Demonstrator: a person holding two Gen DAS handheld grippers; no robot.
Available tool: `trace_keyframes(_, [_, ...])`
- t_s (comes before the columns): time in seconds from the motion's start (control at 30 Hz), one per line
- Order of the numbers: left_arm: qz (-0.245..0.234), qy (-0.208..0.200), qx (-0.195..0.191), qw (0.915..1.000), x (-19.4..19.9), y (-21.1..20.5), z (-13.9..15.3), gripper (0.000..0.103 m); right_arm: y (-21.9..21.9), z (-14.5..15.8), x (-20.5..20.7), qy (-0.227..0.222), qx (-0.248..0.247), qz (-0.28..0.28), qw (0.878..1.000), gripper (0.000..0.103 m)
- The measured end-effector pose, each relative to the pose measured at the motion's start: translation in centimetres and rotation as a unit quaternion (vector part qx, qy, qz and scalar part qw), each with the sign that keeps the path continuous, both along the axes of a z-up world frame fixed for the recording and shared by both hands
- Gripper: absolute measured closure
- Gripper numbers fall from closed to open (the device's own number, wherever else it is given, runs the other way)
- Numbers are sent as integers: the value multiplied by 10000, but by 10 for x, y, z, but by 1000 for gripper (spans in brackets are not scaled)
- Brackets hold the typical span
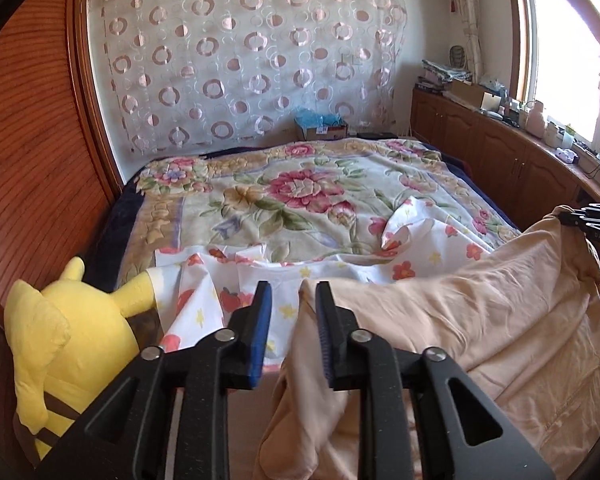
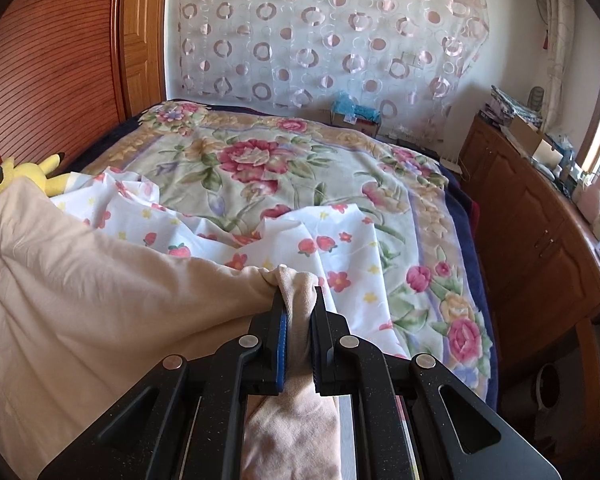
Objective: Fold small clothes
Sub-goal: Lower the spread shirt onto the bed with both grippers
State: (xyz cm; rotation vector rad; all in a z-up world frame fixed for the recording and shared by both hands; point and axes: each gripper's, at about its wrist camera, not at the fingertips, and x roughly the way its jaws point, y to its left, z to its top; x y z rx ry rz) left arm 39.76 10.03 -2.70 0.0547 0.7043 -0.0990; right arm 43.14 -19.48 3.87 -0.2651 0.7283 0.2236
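bed (image 2: 466,216) | floral blanket (image 2: 260,168) spread on top | white flower-print cloth (image 2: 340,248) rumpled on blanket

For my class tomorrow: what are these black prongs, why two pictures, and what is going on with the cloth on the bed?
A person holds a two-finger gripper in each hand; each carries a camera looking along its fingers. One picture is from the left gripper, the other from the right gripper. The right jaws are shut on a bunched edge of a peach garment. The left jaws are apart, with the cloth's other end draped against one finger. The garment hangs stretched between them above a floral blanket and a white strawberry-print cloth. A yellow plush toy sits at the left.
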Motion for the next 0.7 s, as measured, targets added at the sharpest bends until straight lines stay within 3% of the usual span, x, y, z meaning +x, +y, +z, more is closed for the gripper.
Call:
trace_keyframes(0.17, [-126,502,33,9987,-5,4,-29,70,-1,-10,8,69,3,-71,10000,94])
trace_keyframes(0.27, [-63,1063,192,9941,1,6,-57,70,-2,-11,7,81,-11,-70,9999,94])
trace_keyframes(0.4, [14,1052,56,9944,-3,9,-58,70,-7,-12,6,146,112,-126,9997,94])
trace_keyframes(0.7, [-29,837,85,9965,-11,11,-60,70,-27,3,-53,134,234,-51,9996,64])
